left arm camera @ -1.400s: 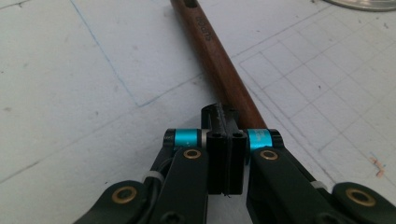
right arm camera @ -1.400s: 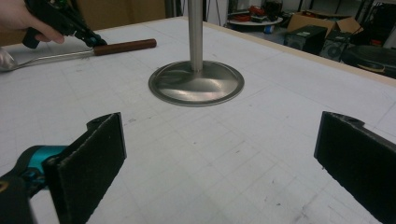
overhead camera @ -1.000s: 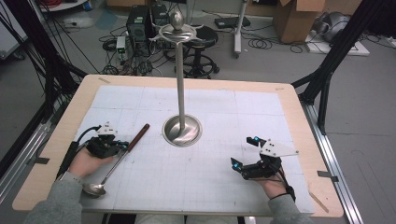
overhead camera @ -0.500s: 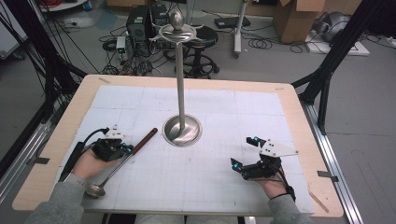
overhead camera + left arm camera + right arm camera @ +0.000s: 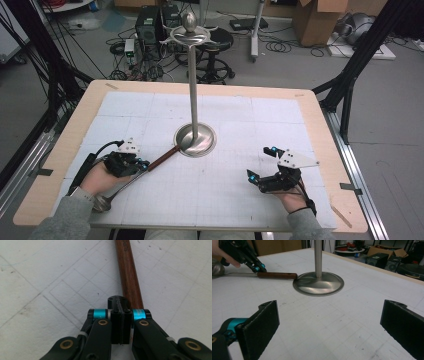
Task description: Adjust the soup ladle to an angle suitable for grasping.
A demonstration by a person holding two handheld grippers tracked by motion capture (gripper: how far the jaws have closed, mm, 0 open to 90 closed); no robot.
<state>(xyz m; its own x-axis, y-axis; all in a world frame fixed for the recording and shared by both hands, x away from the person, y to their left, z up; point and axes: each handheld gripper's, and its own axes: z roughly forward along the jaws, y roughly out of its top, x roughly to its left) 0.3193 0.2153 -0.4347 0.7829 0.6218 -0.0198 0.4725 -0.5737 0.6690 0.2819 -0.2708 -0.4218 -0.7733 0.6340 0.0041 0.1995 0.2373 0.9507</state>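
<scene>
A ladle lies on the white gridded mat, its brown wooden handle [image 5: 162, 157] pointing at the round base [image 5: 196, 141] of a tall metal stand, its metal bowl [image 5: 101, 202] near the front edge. The handle's tip [image 5: 294, 276] meets the base rim [image 5: 318, 286]. My left gripper [image 5: 145, 165] is shut with nothing between its pads. Its tip [image 5: 119, 302] rests against the side of the handle [image 5: 128, 272] where the thin shaft begins. My right gripper [image 5: 261, 162] stands open and empty over bare mat at the front right, facing the stand [image 5: 329, 322].
The stand's pole [image 5: 192, 75] rises from mid-table to a hooked top [image 5: 190, 32]. The mat sits on a wooden tabletop [image 5: 320, 130]. Beyond the far edge are cables, a stool and boxes on the floor.
My left gripper has slid right toward the stand, and the ladle's handle end has swung with it up to the base. The bowl end has hardly shifted. The right gripper has stayed put.
</scene>
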